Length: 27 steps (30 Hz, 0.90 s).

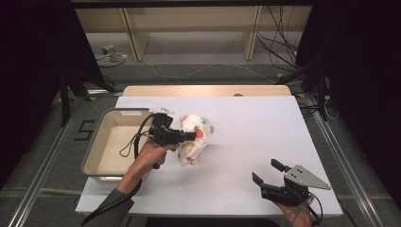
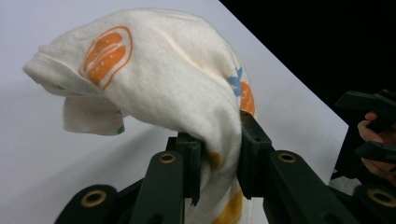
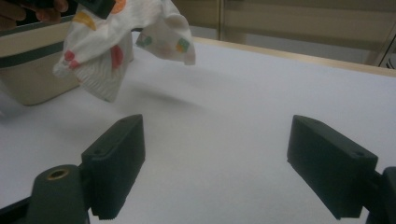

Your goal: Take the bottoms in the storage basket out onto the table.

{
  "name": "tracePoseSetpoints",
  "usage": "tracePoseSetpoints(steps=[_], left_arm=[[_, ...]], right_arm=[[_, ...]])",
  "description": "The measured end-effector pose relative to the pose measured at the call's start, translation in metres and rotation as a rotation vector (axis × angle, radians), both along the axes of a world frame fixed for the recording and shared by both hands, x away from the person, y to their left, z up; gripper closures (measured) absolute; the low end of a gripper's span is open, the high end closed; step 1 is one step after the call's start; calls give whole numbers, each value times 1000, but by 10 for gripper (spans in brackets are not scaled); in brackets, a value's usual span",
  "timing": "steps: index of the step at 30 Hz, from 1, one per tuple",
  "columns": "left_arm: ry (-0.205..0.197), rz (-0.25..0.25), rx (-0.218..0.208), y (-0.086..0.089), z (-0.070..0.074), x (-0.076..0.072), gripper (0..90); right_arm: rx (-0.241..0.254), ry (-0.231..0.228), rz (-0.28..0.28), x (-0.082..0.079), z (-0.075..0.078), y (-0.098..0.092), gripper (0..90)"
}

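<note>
A white cloth (image 1: 195,139) printed with orange and coloured shapes hangs bunched above the white table, just right of the tub. My left gripper (image 1: 190,136) is shut on it; in the left gripper view the fabric (image 2: 154,88) is pinched between both jaws at the left gripper (image 2: 218,161) and drapes over them. In the right gripper view the cloth (image 3: 114,44) dangles clear of the tabletop at the upper left. My right gripper (image 1: 267,172) rests near the table's front right, open, with nothing between its jaws, and the right gripper (image 3: 215,163) faces bare table.
A beige rectangular tub (image 1: 97,142) sits at the table's left edge, its wall (image 3: 28,70) just behind the hanging cloth. The white tabletop (image 1: 255,127) stretches between the two grippers. Wooden shelving and cables lie beyond the far edge.
</note>
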State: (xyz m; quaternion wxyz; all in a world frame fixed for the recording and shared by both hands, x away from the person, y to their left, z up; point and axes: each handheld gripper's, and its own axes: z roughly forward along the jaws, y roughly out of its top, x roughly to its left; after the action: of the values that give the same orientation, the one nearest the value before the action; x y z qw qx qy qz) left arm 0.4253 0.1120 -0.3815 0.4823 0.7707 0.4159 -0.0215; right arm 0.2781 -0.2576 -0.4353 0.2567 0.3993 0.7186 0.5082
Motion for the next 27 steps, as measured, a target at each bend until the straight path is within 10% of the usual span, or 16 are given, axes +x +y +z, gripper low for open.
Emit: tracePoseSetpoints(steps=[27], left_arm=[[21,-37,7,-28,-10,6,737]], right_arm=[[1,0,-1,0,0,0,200]])
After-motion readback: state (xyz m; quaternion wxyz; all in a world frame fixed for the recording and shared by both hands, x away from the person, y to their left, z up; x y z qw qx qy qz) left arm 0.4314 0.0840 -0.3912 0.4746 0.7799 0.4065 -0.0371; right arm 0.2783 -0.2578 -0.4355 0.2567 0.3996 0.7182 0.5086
